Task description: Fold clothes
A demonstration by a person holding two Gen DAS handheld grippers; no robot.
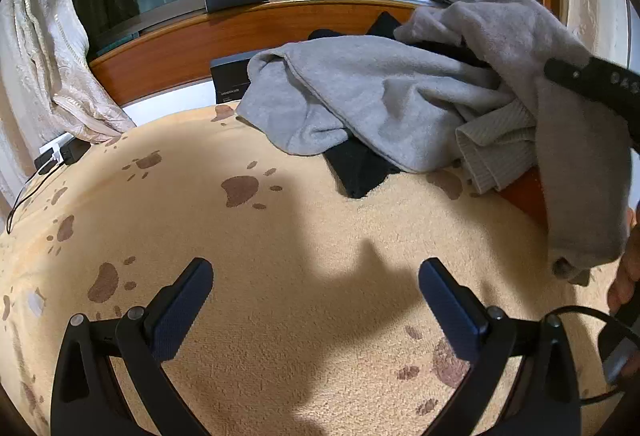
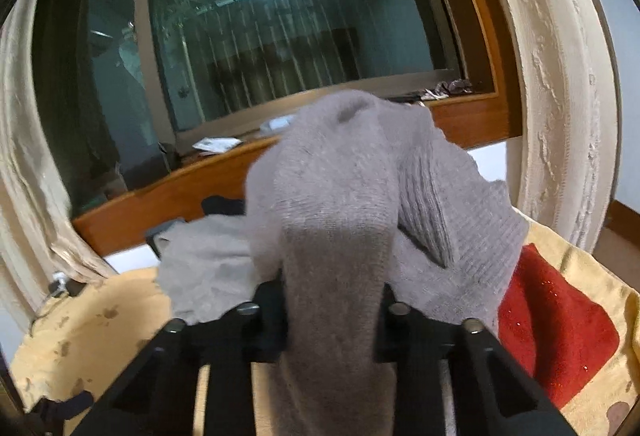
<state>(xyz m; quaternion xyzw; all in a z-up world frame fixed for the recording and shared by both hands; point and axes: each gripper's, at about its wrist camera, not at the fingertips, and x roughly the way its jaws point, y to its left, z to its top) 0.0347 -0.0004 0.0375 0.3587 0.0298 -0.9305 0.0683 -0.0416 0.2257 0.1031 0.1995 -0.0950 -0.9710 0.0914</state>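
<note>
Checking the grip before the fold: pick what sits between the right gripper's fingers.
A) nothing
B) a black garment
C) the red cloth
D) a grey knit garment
D: in the right wrist view the right gripper is clamped on a grey knit garment, which drapes over and hangs between its fingers.

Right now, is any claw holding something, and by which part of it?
The right claw is shut on the grey knit garment, gripping a bunched fold of its fabric; which part cannot be told. The left claw is open and empty.
</note>
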